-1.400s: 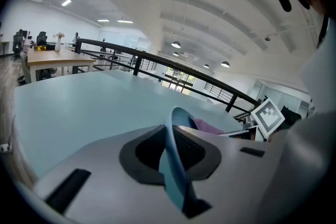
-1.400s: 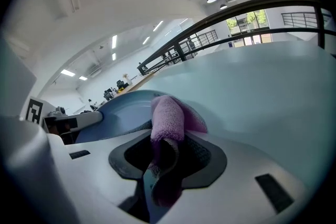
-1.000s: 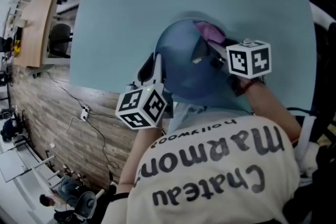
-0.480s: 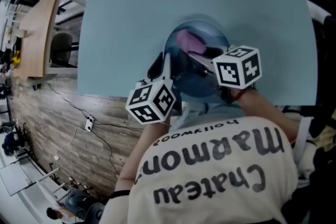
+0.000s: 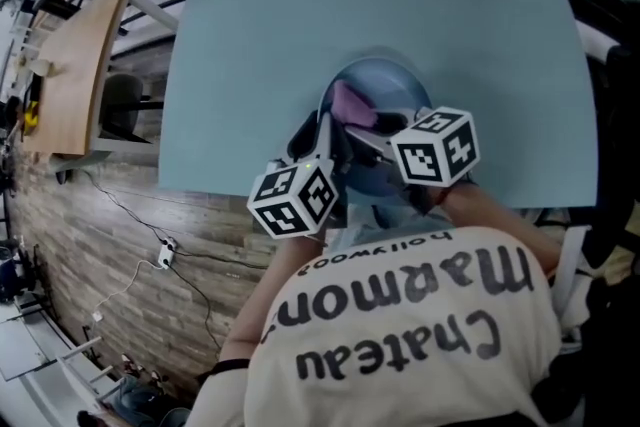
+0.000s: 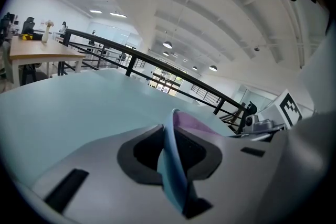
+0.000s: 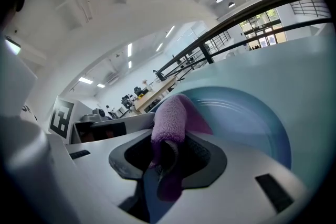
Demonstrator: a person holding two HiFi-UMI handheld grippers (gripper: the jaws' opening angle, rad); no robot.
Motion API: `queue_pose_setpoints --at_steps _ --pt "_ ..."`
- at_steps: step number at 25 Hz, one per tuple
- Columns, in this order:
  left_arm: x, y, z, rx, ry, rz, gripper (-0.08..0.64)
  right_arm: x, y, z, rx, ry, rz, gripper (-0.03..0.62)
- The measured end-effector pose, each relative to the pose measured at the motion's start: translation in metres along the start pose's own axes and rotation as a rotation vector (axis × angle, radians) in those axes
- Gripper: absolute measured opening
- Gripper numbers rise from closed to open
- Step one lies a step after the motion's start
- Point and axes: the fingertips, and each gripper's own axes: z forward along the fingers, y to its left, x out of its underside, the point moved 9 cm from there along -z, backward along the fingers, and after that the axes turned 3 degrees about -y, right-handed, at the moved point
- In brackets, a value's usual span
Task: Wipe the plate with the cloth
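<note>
Two grippers meet at a blue plate (image 5: 392, 79) over the near part of the pale blue table (image 5: 250, 35). The left gripper (image 6: 169, 139) pinches the plate's near-left rim between its pads; its jaws are narrow and have just been easing apart a little, with the rim between them. The right gripper (image 7: 167, 147) is clamped on a bunched purple cloth (image 7: 170, 113), which rests against the plate's inner face, toward its left side.
</note>
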Motion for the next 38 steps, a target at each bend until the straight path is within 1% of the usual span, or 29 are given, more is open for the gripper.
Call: queue_pose_setpoints --at_steps 3,7,10,18,25,30,33,38 --pt "-0.003 0.002 -0.004 0.030 0.002 0.021 0.051 0.002 0.001 0.004 0.027 0.007 -0.033 0.155" --pt "-0.004 0.011 -0.007 0.054 0.015 -0.003 0.055 0.005 0.002 0.007 0.086 0.050 -0.105 0.155" --pt "-0.003 0.014 -0.008 0.059 0.029 -0.003 0.055 0.011 -0.004 0.004 0.137 0.084 -0.126 0.156" --pt "-0.002 0.023 -0.009 0.058 0.051 -0.010 0.055 0.021 -0.032 -0.008 0.247 0.131 -0.090 0.156" --pt "-0.003 0.021 -0.013 0.061 0.046 -0.009 0.055 0.031 -0.057 -0.031 0.371 0.200 -0.047 0.156" --pt "-0.001 0.021 -0.014 0.064 0.045 0.002 0.055 0.041 -0.067 -0.039 0.434 0.211 -0.029 0.156" --pt "-0.001 0.018 -0.015 0.066 0.048 0.004 0.055 0.044 -0.071 -0.045 0.452 0.220 -0.014 0.156" --pt "0.002 0.014 -0.015 0.061 0.045 -0.002 0.055 0.044 -0.071 -0.050 0.445 0.206 0.020 0.156"
